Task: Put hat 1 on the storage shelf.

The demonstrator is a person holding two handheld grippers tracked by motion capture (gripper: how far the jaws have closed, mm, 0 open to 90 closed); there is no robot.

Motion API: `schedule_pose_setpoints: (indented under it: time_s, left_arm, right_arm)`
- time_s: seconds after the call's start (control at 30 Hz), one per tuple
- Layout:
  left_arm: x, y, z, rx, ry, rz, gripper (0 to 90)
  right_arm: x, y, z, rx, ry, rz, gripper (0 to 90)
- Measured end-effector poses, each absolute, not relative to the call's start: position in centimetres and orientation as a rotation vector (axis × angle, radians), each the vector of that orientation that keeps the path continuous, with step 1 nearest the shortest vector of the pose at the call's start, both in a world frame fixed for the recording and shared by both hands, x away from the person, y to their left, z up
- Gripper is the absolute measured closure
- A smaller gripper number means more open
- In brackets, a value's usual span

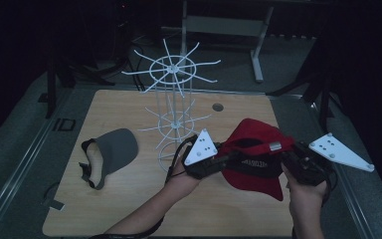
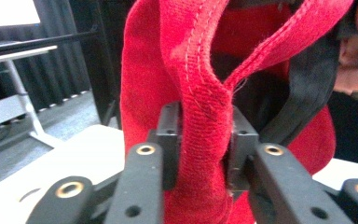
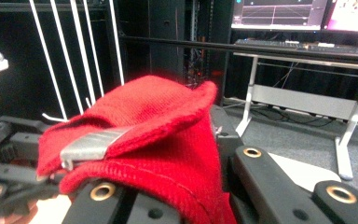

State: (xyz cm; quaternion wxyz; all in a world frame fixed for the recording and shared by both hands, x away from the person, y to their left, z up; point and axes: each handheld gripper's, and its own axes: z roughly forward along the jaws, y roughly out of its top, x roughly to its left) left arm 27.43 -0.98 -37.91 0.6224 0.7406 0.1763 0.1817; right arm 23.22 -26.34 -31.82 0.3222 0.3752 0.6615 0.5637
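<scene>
Your red cap (image 2: 200,93) runs off the top and bottom edges in the left gripper view. In the right gripper view its cloth hides the left jaw and the pad faces. From above, the print on its black inner band (image 1: 255,163) is too small to read.

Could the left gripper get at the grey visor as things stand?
Probably not yet: the left gripper is shut on the red cap, which the right gripper also holds. The visor lies unobstructed on the table.
</scene>
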Motion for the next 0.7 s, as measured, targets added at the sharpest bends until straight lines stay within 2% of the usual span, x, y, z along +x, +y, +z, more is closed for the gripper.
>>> schedule_pose_setpoints:
  time_s: [0.2, 0.7]
  left_arm:
    - [27.4, -1.2, -37.4, 1.733, 0.351, 0.467, 85.0]
    - [27.4, -2.1, -35.6, 1.722, 0.319, 0.488, 86.7]
  right_arm:
    - [22.8, -26.7, -32.4, 0.998, 1.747, 1.476, 85.9]
    - [21.1, -28.1, -34.5, 1.045, 1.752, 1.488, 84.1]
